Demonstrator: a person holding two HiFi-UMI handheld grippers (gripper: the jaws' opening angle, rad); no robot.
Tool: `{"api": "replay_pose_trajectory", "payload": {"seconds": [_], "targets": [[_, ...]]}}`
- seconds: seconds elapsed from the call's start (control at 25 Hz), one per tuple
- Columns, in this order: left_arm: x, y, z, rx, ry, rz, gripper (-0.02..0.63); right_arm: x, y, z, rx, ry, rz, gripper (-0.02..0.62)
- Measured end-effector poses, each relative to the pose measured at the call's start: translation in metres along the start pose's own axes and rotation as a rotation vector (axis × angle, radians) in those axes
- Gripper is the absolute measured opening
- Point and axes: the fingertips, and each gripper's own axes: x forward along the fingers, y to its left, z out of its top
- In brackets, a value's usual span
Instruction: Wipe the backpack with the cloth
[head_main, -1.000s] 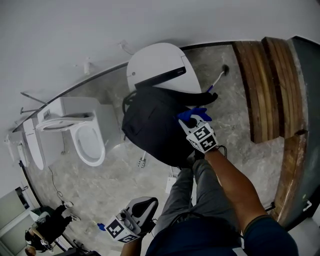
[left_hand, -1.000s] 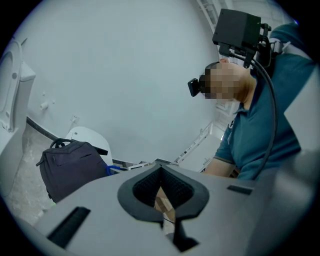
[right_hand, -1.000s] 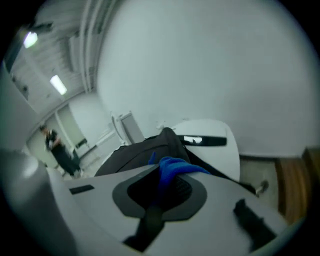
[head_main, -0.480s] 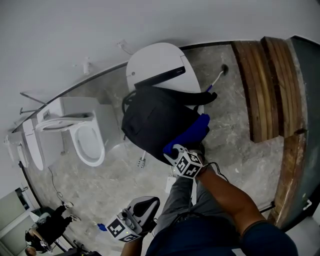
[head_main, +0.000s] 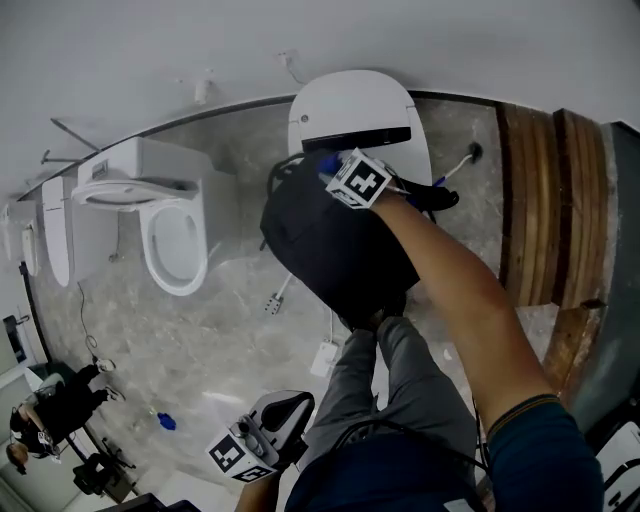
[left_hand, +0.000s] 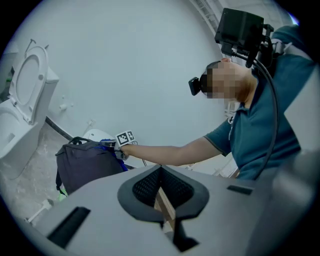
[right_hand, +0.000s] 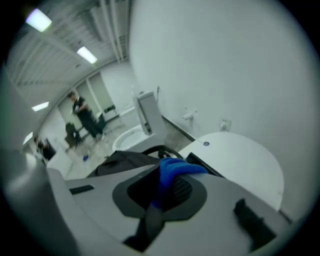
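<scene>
A black backpack (head_main: 335, 245) stands on the closed white toilet lid (head_main: 352, 100). My right gripper (head_main: 322, 166) is at the backpack's top, beside its carry handle, and is shut on a blue cloth (head_main: 328, 160). In the right gripper view the cloth (right_hand: 175, 170) bunches out between the jaws of the right gripper (right_hand: 167, 186), just above the backpack (right_hand: 125, 160). My left gripper (head_main: 280, 420) hangs low by my hip, away from the bag, jaws together with nothing held. In its own view the left gripper (left_hand: 161, 187) faces the backpack (left_hand: 85, 162).
A second toilet (head_main: 175, 240) with its seat raised stands left of the backpack. A toilet brush (head_main: 468, 155) lies on the stone floor to the right, beside wooden slats (head_main: 540, 200). My legs (head_main: 390, 380) are just before the bag. Another person (head_main: 50, 410) is far off at lower left.
My right gripper swept with the blue cloth from the backpack's near right side up across it to the top by the handle. The left gripper barely shifted.
</scene>
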Motion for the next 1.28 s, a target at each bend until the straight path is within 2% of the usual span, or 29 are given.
{"api": "replay_pose_trajectory", "payload": {"seconds": [0.04, 0.12, 0.2, 0.28, 0.36, 0.4, 0.52, 0.6, 0.68, 0.76, 0.84, 1.04, 1.12, 1.28], "targets": [[-0.003, 0.001, -0.001, -0.005, -0.013, 0.011, 0.005, -0.004, -0.020, 0.006, 0.129, -0.099, 0.022, 0.020], [-0.009, 0.001, -0.003, -0.013, -0.033, 0.024, 0.005, -0.026, -0.056, 0.005, 0.455, -0.347, 0.049, 0.020], [-0.012, -0.001, -0.001, -0.017, -0.043, 0.027, 0.005, -0.047, -0.068, -0.034, 0.745, -0.482, 0.090, 0.020], [-0.013, -0.002, 0.002, -0.018, -0.050, 0.026, 0.005, -0.064, -0.058, -0.083, 0.895, -0.559, 0.124, 0.020], [-0.011, -0.001, 0.005, -0.016, -0.053, 0.020, 0.005, -0.087, -0.043, -0.120, 0.957, -0.611, 0.114, 0.020], [-0.010, -0.001, 0.006, -0.013, -0.053, 0.016, 0.005, -0.095, -0.030, -0.140, 0.943, -0.587, 0.106, 0.020], [-0.004, -0.003, 0.006, -0.009, -0.040, 0.000, 0.005, -0.110, 0.020, -0.208, 0.865, -0.428, 0.079, 0.020], [0.000, -0.005, 0.006, -0.007, -0.027, -0.013, 0.005, -0.125, 0.044, -0.239, 0.870, -0.370, 0.057, 0.020], [0.006, -0.009, 0.006, -0.006, -0.017, -0.028, 0.005, -0.137, 0.056, -0.261, 0.894, -0.350, 0.037, 0.020], [0.011, -0.014, 0.004, -0.003, -0.007, -0.044, 0.005, -0.143, 0.062, -0.262, 0.841, -0.337, 0.035, 0.020], [0.015, -0.018, 0.002, 0.000, 0.001, -0.056, 0.005, -0.143, 0.067, -0.233, 0.707, -0.346, 0.070, 0.020], [0.012, -0.024, -0.005, 0.001, -0.003, -0.052, 0.005, -0.107, 0.073, -0.099, 0.372, -0.393, 0.209, 0.020], [0.008, -0.026, -0.006, -0.001, -0.022, -0.043, 0.005, -0.080, 0.075, -0.047, 0.264, -0.353, 0.236, 0.020], [-0.009, -0.026, -0.010, -0.018, -0.079, -0.012, 0.005, -0.019, 0.099, 0.024, 0.071, -0.177, 0.275, 0.020]]}}
